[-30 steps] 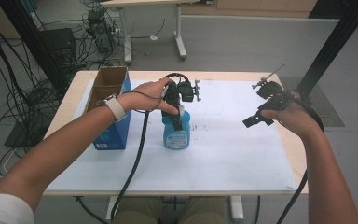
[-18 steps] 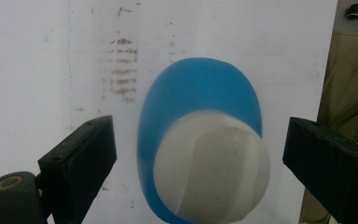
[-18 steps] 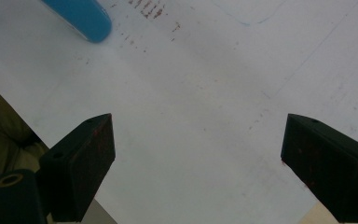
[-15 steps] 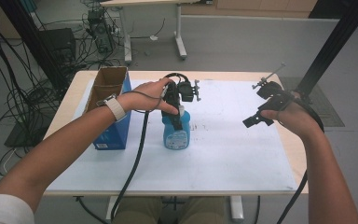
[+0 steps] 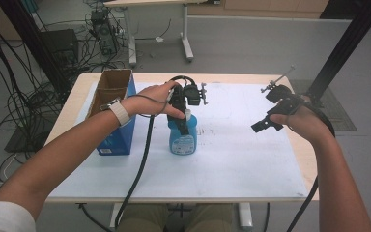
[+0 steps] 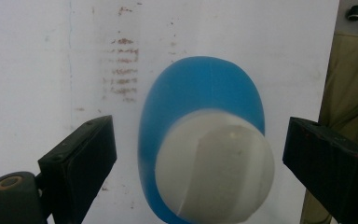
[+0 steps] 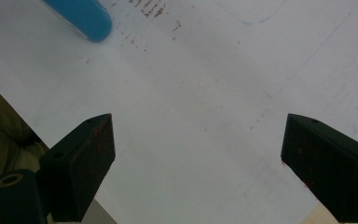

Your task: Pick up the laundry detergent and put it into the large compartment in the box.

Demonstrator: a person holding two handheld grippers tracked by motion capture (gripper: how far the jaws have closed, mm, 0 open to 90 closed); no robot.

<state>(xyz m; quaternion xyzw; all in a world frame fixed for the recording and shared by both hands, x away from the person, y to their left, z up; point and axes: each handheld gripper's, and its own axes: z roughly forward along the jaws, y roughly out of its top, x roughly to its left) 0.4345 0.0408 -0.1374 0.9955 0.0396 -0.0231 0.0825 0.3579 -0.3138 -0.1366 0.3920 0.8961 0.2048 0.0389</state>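
Note:
A blue bottle [image 5: 182, 141] with a white cap [image 6: 214, 168] stands upright near the middle of the white-covered table [image 5: 232, 164]. My left gripper [image 5: 182, 123] points straight down over it. In the left gripper view the left gripper [image 6: 198, 163] is open, one jaw on each side of the cap and bottle [image 6: 200, 93], with clear gaps to both. My right gripper [image 5: 269, 108] is held above the table's right side, apart from the bottle. In the right gripper view the right gripper [image 7: 198, 163] stands open over bare sheet, the bottle's [image 7: 81, 16] base at top left.
An open blue cardboard box [image 5: 113, 116] stands on the table's left part, beside the bottle. Brown smudges [image 6: 123, 70] mark the sheet by the bottle. Cables [image 5: 14, 111] lie on the floor at left, and another table's legs [image 5: 186, 34] stand behind.

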